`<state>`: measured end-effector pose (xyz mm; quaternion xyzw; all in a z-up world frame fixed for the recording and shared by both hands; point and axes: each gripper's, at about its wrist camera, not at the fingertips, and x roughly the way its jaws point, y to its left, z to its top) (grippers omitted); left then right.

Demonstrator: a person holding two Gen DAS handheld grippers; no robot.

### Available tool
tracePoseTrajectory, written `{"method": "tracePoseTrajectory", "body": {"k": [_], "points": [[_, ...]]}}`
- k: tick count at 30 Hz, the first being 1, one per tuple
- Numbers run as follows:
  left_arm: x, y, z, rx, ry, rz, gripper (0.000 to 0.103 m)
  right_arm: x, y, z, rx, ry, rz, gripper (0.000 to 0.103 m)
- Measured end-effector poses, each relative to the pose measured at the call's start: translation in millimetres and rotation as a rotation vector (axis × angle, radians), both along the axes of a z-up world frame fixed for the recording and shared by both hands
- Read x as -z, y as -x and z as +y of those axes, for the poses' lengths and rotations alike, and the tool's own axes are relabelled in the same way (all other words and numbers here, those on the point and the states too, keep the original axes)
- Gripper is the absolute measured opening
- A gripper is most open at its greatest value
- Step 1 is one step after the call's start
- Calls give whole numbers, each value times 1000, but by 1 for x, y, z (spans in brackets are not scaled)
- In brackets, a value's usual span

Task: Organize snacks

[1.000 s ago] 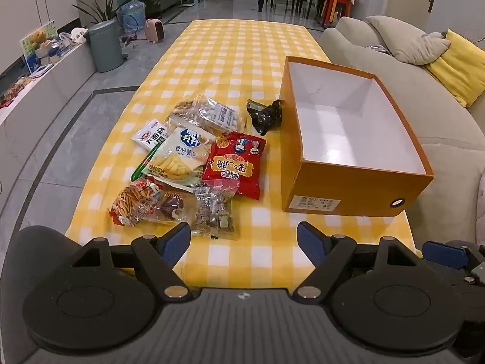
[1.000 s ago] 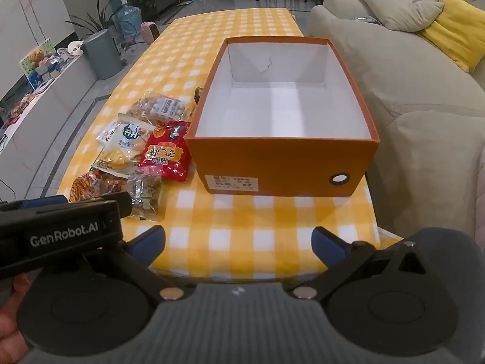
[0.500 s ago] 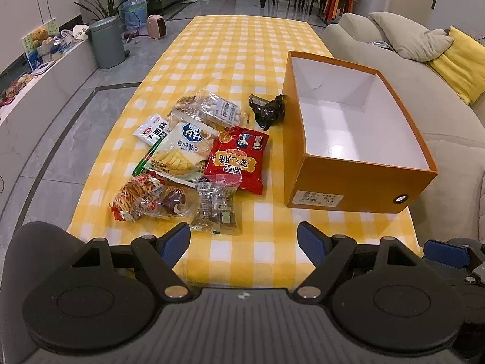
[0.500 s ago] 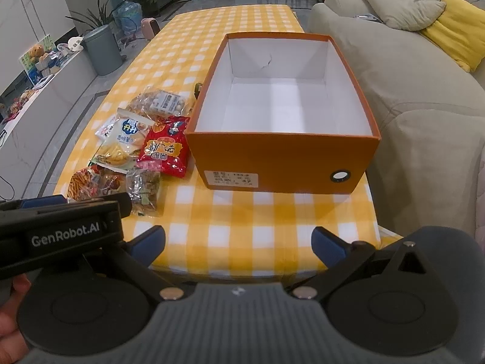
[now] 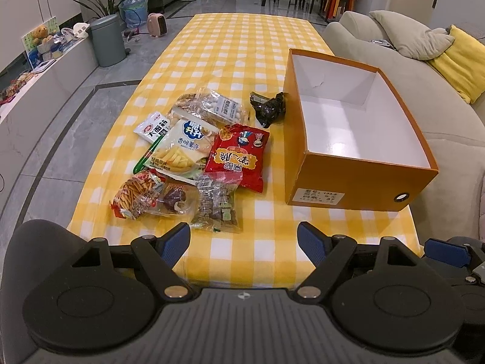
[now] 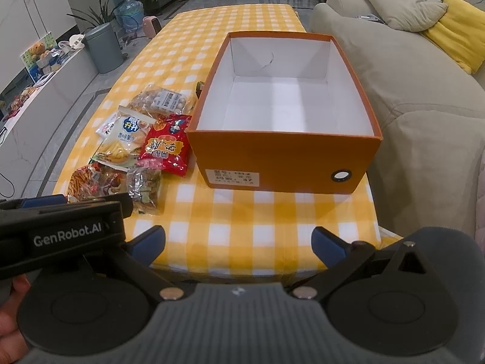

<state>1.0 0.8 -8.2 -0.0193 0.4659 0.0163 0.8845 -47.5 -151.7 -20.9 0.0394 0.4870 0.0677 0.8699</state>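
Observation:
An empty orange box (image 5: 357,182) with a white inside stands on the yellow checked table; it also shows in the right wrist view (image 6: 285,157). Left of it lies a heap of snack packets: a red packet (image 5: 238,157), a white chips packet (image 5: 182,148), a clear packet of nuts (image 5: 218,204), a stick-snack packet (image 5: 136,194), a clear bag of white balls (image 5: 212,106) and a dark wrapped piece (image 5: 268,109). My left gripper (image 5: 244,244) is open and empty, near the table's front edge. My right gripper (image 6: 238,244) is open and empty, in front of the box.
A grey sofa (image 5: 394,60) with a yellow cushion (image 5: 460,57) runs along the table's right side. A grey bin (image 5: 107,41) and a low white counter (image 5: 36,91) stand on the left. The left gripper's body (image 6: 60,233) shows at the lower left of the right wrist view.
Both grippers have risen and drawn slightly back; the box and snacks sit a little lower and farther in view. Nothing on the table has moved.

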Motion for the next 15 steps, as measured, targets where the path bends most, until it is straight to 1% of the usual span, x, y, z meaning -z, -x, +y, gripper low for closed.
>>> {"method": "tracePoseTrajectory", "body": {"k": [15], "points": [[4, -1, -1, -4, -10, 21, 94, 4, -1, 1, -8, 11, 7, 100]]}}
